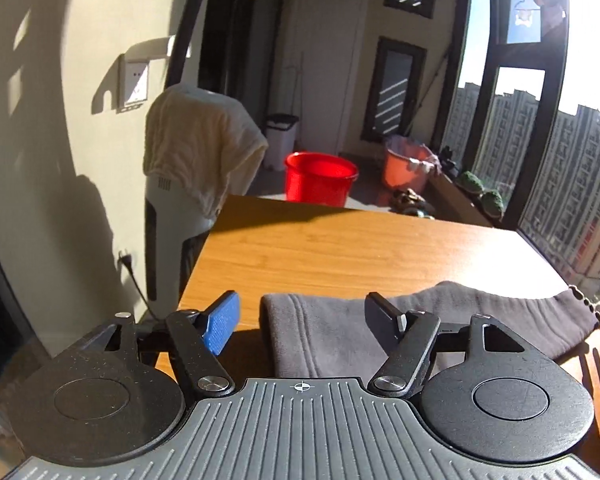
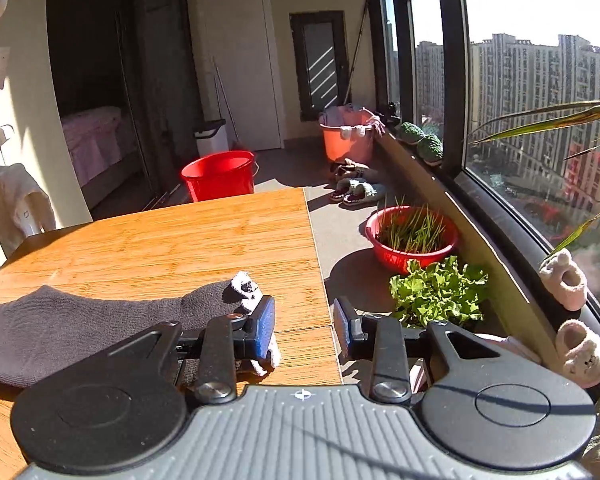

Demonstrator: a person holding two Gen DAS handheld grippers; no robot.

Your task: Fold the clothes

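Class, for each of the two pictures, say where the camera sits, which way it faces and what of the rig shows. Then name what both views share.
Left wrist view: sits on the left claw, facing along the wooden table toward the red bucket; its open fingers straddle the grey garment.
Right wrist view: sits on the right claw, open at the table's window-side edge beside the garment's drawstring end, facing the balcony.
Shared: table, grey garment, red bucket, orange bucket.
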